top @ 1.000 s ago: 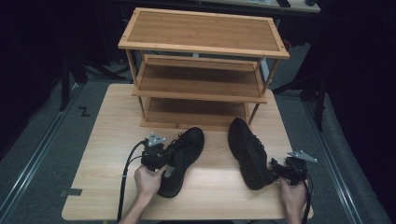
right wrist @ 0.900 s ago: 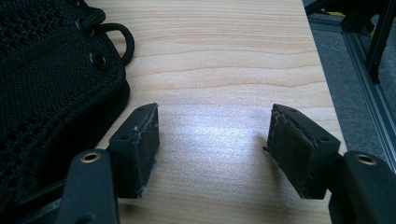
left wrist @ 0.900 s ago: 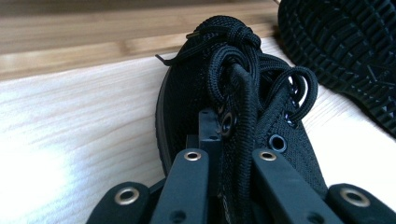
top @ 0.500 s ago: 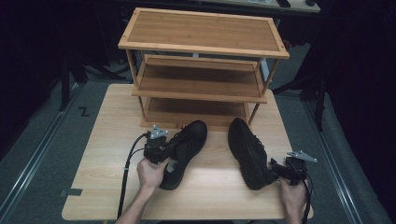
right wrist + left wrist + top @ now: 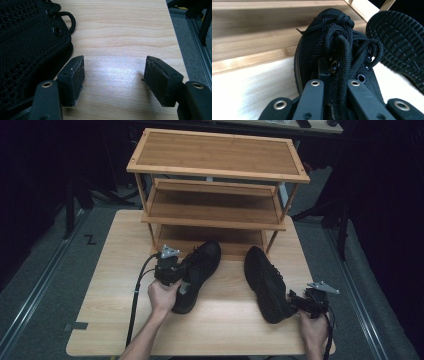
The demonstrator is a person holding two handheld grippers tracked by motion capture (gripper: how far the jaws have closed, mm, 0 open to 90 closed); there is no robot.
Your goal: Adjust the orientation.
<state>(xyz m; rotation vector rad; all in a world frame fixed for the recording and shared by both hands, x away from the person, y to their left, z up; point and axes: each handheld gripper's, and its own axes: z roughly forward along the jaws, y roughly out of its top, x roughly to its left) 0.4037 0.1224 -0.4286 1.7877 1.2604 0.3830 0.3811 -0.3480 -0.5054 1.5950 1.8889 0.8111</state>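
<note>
**Knit shoe clamped at the tongue**

The left tool [image 5: 180, 279] is clenched on the laced tongue of the black knit-mesh left shoe [image 5: 197, 272], whose rounded toe points at the three-tier slatted wooden rack [image 5: 215, 167]. The matching black right shoe [image 5: 265, 282] lies on its side on the pale wood-grain worktop [image 5: 110, 320], ridged rubber sole showing. The right tool [image 5: 113, 75] stands released beside its heel, rough pads apart over bare wood.
</note>
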